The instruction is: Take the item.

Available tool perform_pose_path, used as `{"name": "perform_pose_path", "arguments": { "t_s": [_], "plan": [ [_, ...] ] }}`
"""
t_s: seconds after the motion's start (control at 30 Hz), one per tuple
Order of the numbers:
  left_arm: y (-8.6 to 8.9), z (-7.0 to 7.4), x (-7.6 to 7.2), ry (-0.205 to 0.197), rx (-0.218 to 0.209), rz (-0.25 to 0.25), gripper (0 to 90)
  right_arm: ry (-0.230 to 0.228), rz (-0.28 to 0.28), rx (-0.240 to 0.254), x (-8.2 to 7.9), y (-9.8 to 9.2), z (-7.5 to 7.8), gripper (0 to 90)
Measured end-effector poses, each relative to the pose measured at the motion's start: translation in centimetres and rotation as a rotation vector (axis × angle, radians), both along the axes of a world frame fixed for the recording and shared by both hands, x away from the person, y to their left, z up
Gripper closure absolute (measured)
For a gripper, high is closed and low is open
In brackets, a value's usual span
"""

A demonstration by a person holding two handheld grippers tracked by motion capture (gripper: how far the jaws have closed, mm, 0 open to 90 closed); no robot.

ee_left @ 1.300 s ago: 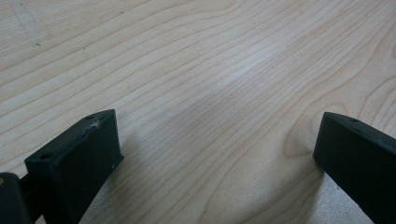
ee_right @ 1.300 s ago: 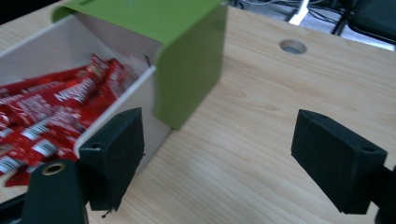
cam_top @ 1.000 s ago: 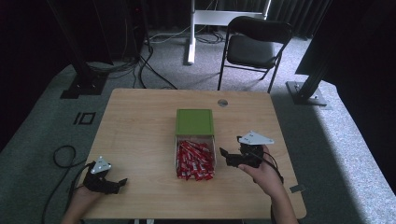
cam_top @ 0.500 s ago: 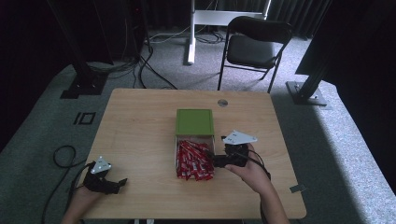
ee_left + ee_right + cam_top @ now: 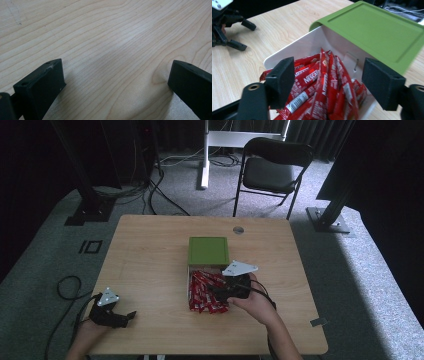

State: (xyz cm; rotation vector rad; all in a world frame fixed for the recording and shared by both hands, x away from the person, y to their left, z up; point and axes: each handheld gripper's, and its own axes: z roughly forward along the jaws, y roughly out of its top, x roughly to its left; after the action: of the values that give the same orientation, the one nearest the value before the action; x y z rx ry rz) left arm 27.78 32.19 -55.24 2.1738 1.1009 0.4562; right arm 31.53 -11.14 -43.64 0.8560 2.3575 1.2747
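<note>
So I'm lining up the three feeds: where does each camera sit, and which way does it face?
High view: above the person's side, facing forward and down on the table; both forearms and hands show.
Left gripper view: rides the left gripper, facing bare wood between open jaws.
Right gripper view: rides the right gripper, facing red sachets in the white box.
Shared: green lid, in the high and right views.

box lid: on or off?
Partly off. The green lid covers only the far part of the white box; the near part is uncovered, showing red sachets, with the right claw open over them.
</note>
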Motion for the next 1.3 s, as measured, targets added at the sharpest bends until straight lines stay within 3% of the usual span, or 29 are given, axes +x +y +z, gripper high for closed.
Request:
{"name": "perform_pose_path", "arguments": {
  "t_s": [0.23,0.47,0.57,0.9,1.0,1.17,1.3],
  "plan": [
    [0.0,0.0,0.0,0.000,-0.001,0.001,1.5,-0.004,0.025,-0.026,0.7,1.8,-0.7,42.3],
    [0.0,0.0,0.0,-0.001,0.000,0.000,1.5,0.023,0.030,-0.027,1.5,3.3,-1.6,50.9],
    [0.0,0.0,0.0,-0.001,0.001,0.000,1.5,0.048,0.017,-0.043,2.0,3.7,-2.1,53.1],
    [0.0,0.0,0.0,-0.001,-0.001,0.001,1.5,0.071,-0.068,-0.097,2.9,4.9,-3.2,65.3],
    [0.0,0.0,0.0,-0.001,0.000,0.000,1.5,0.104,-0.079,-0.118,3.0,5.1,-3.5,66.3],
    [0.0,0.0,0.0,0.000,0.001,-0.001,1.5,0.102,-0.079,-0.157,2.9,5.5,-3.8,67.6],
    [0.0,0.0,0.0,-0.001,0.002,-0.001,1.5,0.106,-0.115,-0.149,2.8,5.7,-4.2,69.4]
  ]
}}
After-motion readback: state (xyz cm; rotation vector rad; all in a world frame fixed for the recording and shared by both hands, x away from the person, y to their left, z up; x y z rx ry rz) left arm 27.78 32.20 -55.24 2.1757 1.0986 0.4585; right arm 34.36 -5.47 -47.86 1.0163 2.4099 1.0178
